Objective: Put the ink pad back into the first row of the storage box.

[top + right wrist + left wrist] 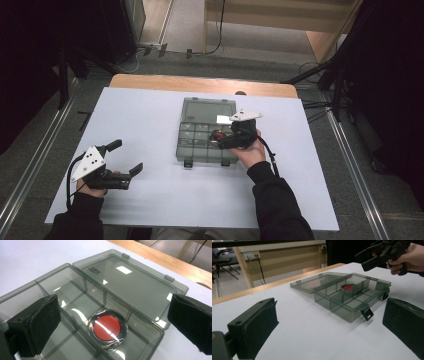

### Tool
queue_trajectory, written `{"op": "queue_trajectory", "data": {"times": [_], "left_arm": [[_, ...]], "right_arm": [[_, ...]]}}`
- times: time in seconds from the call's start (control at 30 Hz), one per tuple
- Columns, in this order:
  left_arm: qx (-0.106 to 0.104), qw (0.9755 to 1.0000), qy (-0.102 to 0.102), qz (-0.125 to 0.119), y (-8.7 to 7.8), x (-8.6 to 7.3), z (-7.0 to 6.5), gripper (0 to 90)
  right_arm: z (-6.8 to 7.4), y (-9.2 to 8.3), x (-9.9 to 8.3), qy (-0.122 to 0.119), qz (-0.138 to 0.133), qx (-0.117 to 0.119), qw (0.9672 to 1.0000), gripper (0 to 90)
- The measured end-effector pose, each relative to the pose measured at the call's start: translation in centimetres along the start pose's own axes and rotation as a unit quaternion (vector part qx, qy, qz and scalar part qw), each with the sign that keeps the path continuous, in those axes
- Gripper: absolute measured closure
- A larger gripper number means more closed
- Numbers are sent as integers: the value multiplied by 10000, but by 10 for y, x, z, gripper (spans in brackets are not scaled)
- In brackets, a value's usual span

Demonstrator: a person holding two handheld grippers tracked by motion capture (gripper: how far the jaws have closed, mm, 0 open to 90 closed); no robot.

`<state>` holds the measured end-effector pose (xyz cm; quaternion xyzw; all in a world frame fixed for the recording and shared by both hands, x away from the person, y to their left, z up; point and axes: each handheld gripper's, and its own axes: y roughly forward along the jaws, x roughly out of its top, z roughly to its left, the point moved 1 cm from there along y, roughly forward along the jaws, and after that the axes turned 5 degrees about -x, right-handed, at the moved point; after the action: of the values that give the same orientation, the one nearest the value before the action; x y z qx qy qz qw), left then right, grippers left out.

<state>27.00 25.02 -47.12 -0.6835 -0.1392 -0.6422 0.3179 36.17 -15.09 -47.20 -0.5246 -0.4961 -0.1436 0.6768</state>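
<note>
Our right tongs hang wide open and empty just above the red disc, which lies in the open box; our left tongs wait apart, open and empty.

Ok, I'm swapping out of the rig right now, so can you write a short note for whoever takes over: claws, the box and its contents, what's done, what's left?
Left claw: open, holding nothing, low over the white table to the left of the box.
Right claw: open, holding nothing, hovering over the box with the red disc between its jaws in its own view.
Clear compartment box: mid-table, lid folded flat open behind it.
Red disc: lies in a compartment near the lid hinge.
Done: the box is open and the disc sits inside.
Left: probably closing the lid and snapping the two front latches, though the right claw could equally be about to pick up the disc.
</note>
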Motion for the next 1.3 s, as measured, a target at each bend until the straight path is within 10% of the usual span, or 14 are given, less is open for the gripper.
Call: {"op": "queue_trajectory", "data": {"times": [0.37,1.3], "left_arm": [[-1,10000,-7,-8,0,0,0,0],[-54,10000,23,-14,5,2,-1,0]], "right_arm": [[7,-21,2,-178,27,264,9995,0],[1,-88,-42,10,50,-44,10000,0]]}}
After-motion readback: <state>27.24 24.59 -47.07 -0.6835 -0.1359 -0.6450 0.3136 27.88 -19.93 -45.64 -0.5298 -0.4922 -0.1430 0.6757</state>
